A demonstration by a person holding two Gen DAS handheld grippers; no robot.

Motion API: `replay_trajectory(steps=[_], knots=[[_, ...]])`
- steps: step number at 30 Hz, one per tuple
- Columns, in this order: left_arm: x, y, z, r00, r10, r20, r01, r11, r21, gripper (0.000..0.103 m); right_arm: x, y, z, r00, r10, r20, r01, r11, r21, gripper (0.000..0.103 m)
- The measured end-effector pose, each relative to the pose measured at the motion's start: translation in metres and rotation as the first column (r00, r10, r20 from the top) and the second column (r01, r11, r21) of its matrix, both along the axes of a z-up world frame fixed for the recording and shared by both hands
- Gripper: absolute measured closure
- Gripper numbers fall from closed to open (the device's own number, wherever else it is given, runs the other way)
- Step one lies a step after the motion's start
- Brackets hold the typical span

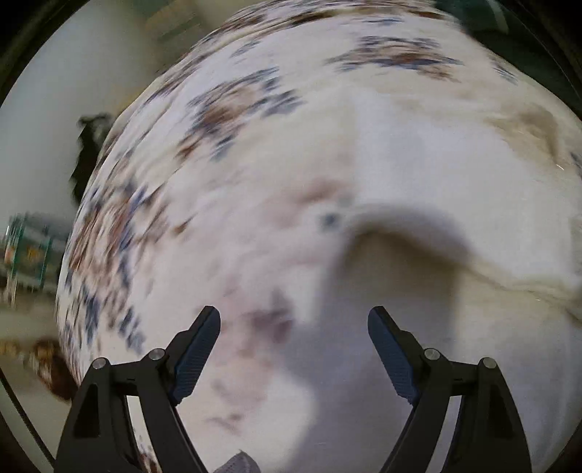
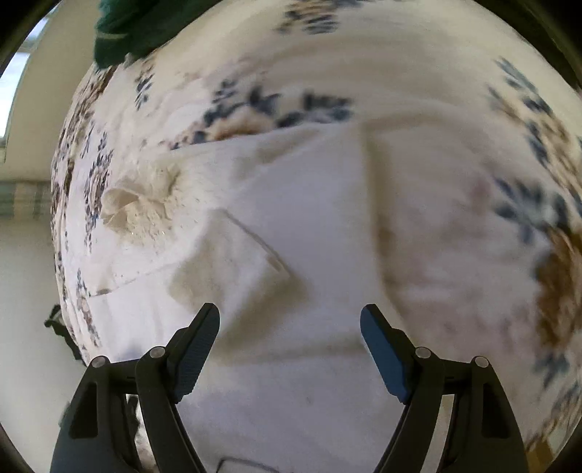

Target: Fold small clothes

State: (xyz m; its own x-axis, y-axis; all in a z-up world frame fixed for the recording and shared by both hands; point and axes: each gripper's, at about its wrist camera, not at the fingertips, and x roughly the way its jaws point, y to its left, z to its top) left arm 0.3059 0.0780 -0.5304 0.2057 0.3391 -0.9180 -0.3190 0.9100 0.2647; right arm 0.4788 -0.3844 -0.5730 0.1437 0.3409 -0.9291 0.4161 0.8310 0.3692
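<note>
I seem to be in a bedroom at home: a bed (image 2: 454, 120) with a white spread printed in blue and brown flowers fills my view, pale plain walls (image 1: 47, 120) rise beyond its left edge.

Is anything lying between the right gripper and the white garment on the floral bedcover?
Nothing visible. The right gripper stands open just above the white garment, which lies spread on the floral bedcover. The dark green cloth sits off at the far edge, well clear.
</note>
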Motion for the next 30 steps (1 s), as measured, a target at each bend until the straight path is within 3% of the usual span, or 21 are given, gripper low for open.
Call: replay_trajectory(steps=[2,3,4,5,6,10,13,16,21,23,25,27,30], knots=[[-0.004,0.013,0.001,0.999,0.045,0.013,-0.045,0.999,-0.008,0.02,0.023,0.02,-0.021,0.999,0.04,-0.018,-0.04,0.999,0.007,0.022],[-0.003,0.017,0.003,0.997,0.07,0.024,-0.07,0.997,-0.01,0.02,0.039,0.035,-0.035,0.998,0.056,-0.023,-0.055,0.998,0.021,0.033],[0.0,0.019,0.004,0.996,0.087,0.033,-0.086,0.996,-0.015,0.02,0.045,0.043,-0.039,0.997,0.076,-0.025,-0.076,0.997,0.027,0.046],[0.003,0.021,0.006,0.994,0.101,0.045,-0.1,0.995,-0.026,0.02,0.051,0.053,-0.043,0.994,0.101,-0.032,-0.101,0.995,0.007,0.083],[0.008,0.025,0.009,0.991,0.121,0.062,-0.118,0.992,-0.047,0.02,0.057,0.065,-0.039,0.992,0.125,-0.007,-0.125,0.991,-0.05,0.091],[0.034,0.031,0.023,0.981,0.145,0.13,-0.125,0.981,-0.149,0.02,0.044,0.063,0.003,0.987,0.128,0.093,-0.107,0.972,-0.209,0.092],[0.065,0.034,0.028,0.977,0.127,0.172,-0.095,0.979,-0.183,0.011,0.033,0.037,0.013,0.995,0.062,0.077,-0.04,0.966,-0.255,0.092],[0.098,0.032,0.025,0.977,0.094,0.192,-0.057,0.98,-0.19,0.011,0.029,0.016,0.004,0.998,0.04,0.051,-0.022,0.949,-0.315,0.092],[0.148,0.019,0.002,0.988,-0.012,0.152,0.037,0.986,-0.163,0.011,0.022,-0.004,-0.016,0.999,0.04,-0.024,-0.044,0.976,-0.213,0.088],[0.16,0.015,-0.006,0.99,-0.047,0.135,0.07,0.984,-0.167,0.011,0.019,-0.017,-0.008,1.0,-0.019,0.015,0.021,0.984,-0.178,0.078],[0.169,0.012,-0.009,0.987,-0.079,0.138,0.101,0.981,-0.164,0.011,0.018,-0.031,0.002,0.994,-0.081,0.071,0.089,0.988,-0.122,0.073],[0.176,0.011,-0.011,0.986,-0.101,0.136,0.123,0.979,-0.161,0.011,0.02,-0.038,0.008,0.988,-0.118,0.099,0.126,0.989,-0.078,0.057],[0.183,0.014,-0.017,0.985,-0.113,0.128,0.137,0.971,-0.198,0.011,0.037,-0.031,-0.001,0.996,-0.06,0.072,0.064,0.996,-0.065,0.057]])
